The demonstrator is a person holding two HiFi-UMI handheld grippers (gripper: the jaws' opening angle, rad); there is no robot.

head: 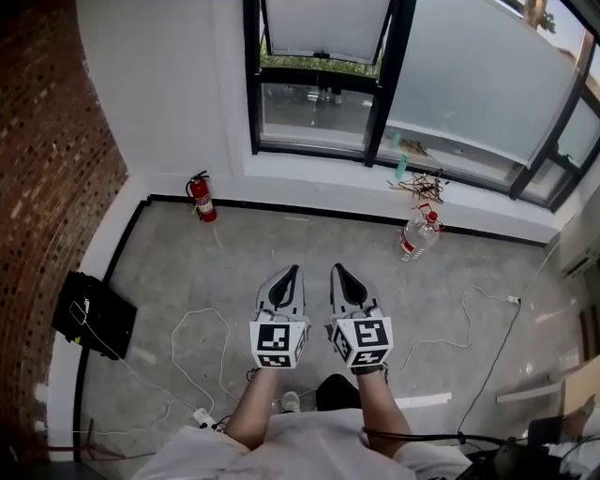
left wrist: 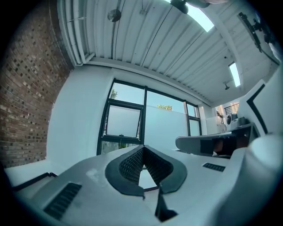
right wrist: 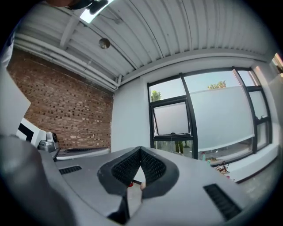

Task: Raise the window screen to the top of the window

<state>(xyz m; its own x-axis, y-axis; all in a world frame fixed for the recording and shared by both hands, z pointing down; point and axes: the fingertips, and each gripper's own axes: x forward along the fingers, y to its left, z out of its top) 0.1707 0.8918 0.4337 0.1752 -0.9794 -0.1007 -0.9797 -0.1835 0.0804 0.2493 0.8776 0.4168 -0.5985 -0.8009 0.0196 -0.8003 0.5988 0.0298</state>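
Between left gripper (head: 292, 271) and window (head: 319, 105): floor (head: 309, 239)

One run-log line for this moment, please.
left gripper: shut, empty | right gripper: shut, empty | pose: side by side above floor, aimed at window | contact: none

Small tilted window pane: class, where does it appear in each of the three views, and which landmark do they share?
Head view: small tilted window pane, top centre.
Left gripper view: the pane, left of centre.
Right gripper view: the pane, just right of centre.
Shared landmark: brick wall, at the left in every view.
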